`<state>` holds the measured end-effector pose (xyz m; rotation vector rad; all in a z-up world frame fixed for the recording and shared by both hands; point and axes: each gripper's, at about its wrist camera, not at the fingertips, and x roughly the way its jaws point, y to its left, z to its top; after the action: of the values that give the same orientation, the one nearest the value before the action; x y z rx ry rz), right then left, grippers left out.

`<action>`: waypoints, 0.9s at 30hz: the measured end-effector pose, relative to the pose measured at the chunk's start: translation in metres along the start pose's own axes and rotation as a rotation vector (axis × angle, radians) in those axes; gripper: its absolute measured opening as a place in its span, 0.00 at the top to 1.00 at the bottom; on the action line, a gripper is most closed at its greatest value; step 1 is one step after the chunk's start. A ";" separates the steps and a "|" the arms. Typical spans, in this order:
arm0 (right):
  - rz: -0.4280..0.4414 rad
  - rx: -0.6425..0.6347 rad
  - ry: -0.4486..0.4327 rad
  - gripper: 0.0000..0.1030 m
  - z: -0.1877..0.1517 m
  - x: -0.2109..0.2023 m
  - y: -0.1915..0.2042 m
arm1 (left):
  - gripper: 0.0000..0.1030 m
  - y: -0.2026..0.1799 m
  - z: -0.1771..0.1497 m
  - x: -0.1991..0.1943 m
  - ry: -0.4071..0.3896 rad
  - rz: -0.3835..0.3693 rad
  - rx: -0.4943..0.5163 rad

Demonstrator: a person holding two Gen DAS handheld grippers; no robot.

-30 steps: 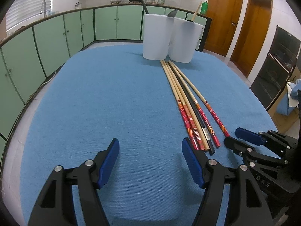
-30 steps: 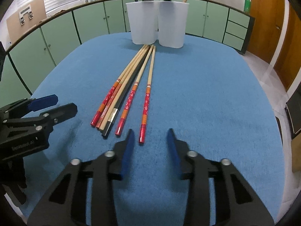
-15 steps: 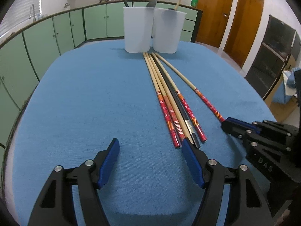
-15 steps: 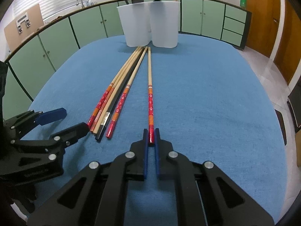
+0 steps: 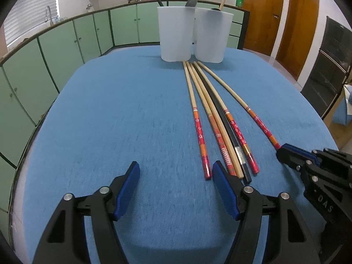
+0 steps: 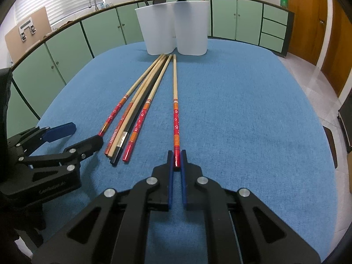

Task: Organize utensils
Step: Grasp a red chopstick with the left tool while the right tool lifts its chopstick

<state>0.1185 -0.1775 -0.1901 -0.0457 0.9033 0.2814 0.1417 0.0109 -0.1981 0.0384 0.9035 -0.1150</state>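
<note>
Right gripper (image 6: 176, 154) clamped on the red end of one chopstick (image 6: 175, 101).
Left gripper (image 5: 176, 171) gapes wide beside the remaining chopsticks (image 5: 216, 118), which lie on the blue cloth (image 5: 121, 114) before two cups (image 5: 176, 37).

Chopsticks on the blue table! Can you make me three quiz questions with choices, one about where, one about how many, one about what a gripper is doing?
1. Where do the two white containers stand?
A. at the far end of the chopsticks
B. beside the grippers
C. on the floor

2. How many chopsticks lie on the blue cloth, counting the gripped one?
A. three
B. six
C. nine

3. What is the right hand-held gripper doing?
A. standing wide open
B. holding a spoon
C. pinching the red end of one chopstick

Answers: 1 A, the thin tips point at the containers' bases. 2 B, five lie bunched and one lies apart. 3 C, its blue pads close on the red tip, while the left hand-held gripper stands open.
</note>
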 end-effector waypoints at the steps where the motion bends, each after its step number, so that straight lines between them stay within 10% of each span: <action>1: -0.001 -0.001 0.000 0.94 0.000 0.000 0.000 | 0.35 -0.001 0.001 0.001 -0.002 -0.002 0.001; 8: -0.004 -0.006 -0.006 0.95 -0.001 -0.001 0.000 | 0.95 -0.003 0.002 0.000 -0.016 -0.068 -0.018; 27: 0.041 -0.031 -0.279 0.95 0.064 -0.095 -0.008 | 0.95 0.008 0.053 -0.103 -0.322 -0.112 -0.023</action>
<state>0.1142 -0.1962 -0.0774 -0.0153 0.6229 0.3312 0.1210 0.0236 -0.0846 -0.0511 0.5846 -0.2085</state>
